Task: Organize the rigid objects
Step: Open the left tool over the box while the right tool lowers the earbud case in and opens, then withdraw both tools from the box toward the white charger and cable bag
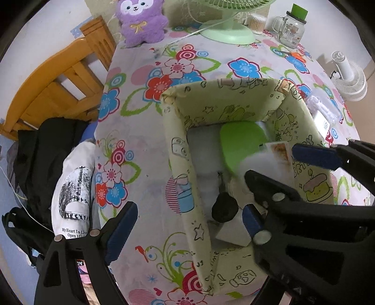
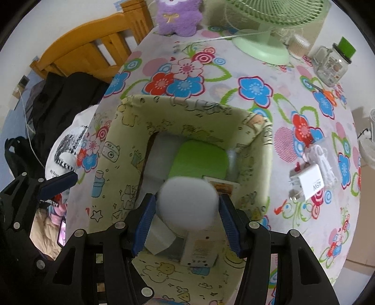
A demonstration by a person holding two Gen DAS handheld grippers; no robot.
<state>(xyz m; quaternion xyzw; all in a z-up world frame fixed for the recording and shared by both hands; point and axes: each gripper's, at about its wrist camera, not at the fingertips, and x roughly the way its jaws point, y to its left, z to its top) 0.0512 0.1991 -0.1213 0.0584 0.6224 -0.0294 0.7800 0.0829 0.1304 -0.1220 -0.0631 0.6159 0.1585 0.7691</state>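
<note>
A cream storage box (image 2: 110,164) with cartoon print stands on the flowered tablecloth. Inside lie a green rounded piece (image 2: 199,159), a white carton (image 2: 199,248), a picture card (image 2: 222,186) and a black lump (image 1: 223,208). My right gripper (image 2: 187,201) points down into the box. A white rounded object (image 2: 187,204), blurred, sits between its blue pads (image 2: 145,223) and looks loose of them. My left gripper (image 1: 187,223) is open wide. It straddles the box's left wall (image 1: 180,187), with one pad (image 1: 121,227) outside over the cloth and nothing held.
A white charger with its coiled cable (image 2: 309,183) lies right of the box. Further back stand a green fan base (image 2: 262,49), a glass jar with a green lid (image 2: 332,63), orange scissors (image 2: 328,92) and a purple plush (image 2: 178,18). Off the left edge are a wooden chair (image 1: 54,86) and bags (image 1: 72,187).
</note>
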